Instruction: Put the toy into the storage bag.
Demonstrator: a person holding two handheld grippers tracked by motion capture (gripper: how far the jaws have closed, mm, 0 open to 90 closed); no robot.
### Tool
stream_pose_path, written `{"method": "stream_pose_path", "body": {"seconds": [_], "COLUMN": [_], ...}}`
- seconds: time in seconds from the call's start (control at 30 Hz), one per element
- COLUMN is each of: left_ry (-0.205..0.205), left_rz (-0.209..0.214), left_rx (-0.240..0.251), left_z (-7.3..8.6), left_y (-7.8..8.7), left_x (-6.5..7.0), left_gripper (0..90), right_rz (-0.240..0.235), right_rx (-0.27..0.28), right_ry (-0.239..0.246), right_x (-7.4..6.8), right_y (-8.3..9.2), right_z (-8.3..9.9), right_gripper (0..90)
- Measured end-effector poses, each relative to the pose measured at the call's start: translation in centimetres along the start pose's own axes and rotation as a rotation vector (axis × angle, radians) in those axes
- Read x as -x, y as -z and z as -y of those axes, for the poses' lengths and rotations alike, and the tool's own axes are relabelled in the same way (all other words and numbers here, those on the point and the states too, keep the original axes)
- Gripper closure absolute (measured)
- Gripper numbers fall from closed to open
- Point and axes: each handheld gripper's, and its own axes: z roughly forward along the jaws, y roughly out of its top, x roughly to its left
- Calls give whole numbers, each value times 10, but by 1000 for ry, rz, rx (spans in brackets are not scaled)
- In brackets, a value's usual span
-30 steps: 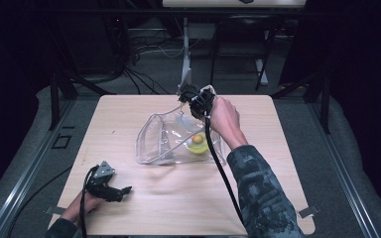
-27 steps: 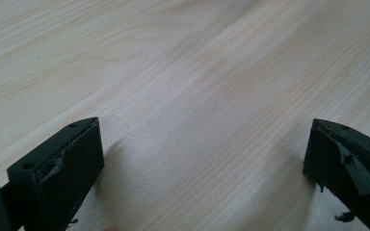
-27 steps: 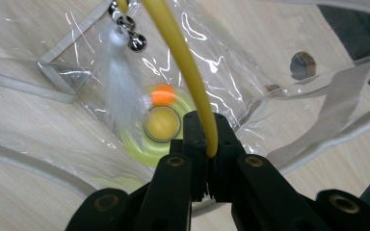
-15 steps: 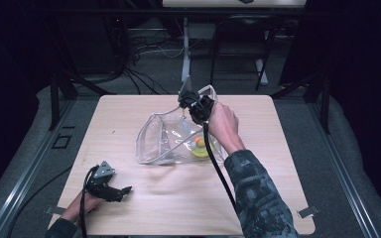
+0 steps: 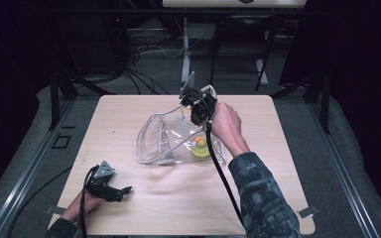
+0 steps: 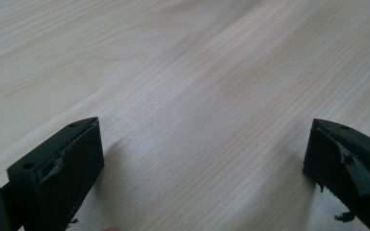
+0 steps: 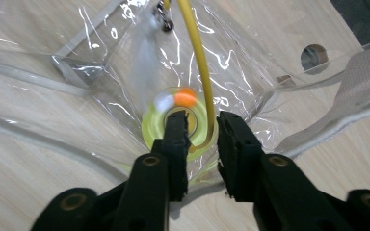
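While the right gripper (image 7: 200,127) hangs over the clear bag (image 5: 171,141) at mid-table, its jaws, just opened slightly, straddle a yellow cord (image 7: 200,72) without pinching it. Inside the bag lies a yellow ring (image 7: 173,127). Near the table's (image 5: 278,148) front-left corner, the left gripper (image 6: 202,154) rests with jaws spread wide.

We are looking at a lab or recording studio rather than a home. A plain light-wood table (image 5: 129,124) stands alone on grey floor mats (image 5: 25,163), ringed by black metal frame posts (image 5: 54,94) and dark curtained walls. Behind it we see loose cables (image 5: 139,49) trailing across the floor and the leg of a stand (image 5: 185,54).
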Motion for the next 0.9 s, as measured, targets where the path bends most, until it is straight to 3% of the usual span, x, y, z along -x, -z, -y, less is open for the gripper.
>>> {"method": "stream_pose_path", "body": {"seconds": [0.2,0.37,0.53,0.7,0.9], "left_ry": [1,-1,0,-2,0], "left_rz": [-6,-7,-7,-8,-11], "left_rx": [7,6,7,8,9], "left_z": [0,0,1,0,1], "left_y": [-1,0,0,0,0], "left_x": [0,0,0,0,1], "left_gripper": [2,2,2,2,2], "right_rz": [-48,-43,-46,-40,-30], "right_rx": [66,131,197,246,259], "right_ry": [-9,-59,-80,-120,-149], "right_x": [4,11,19,26,36], "right_y": [22,37,51,56,54], "right_z": [10,24,45,70,100], "right_gripper": [453,197,135,0,0]}}
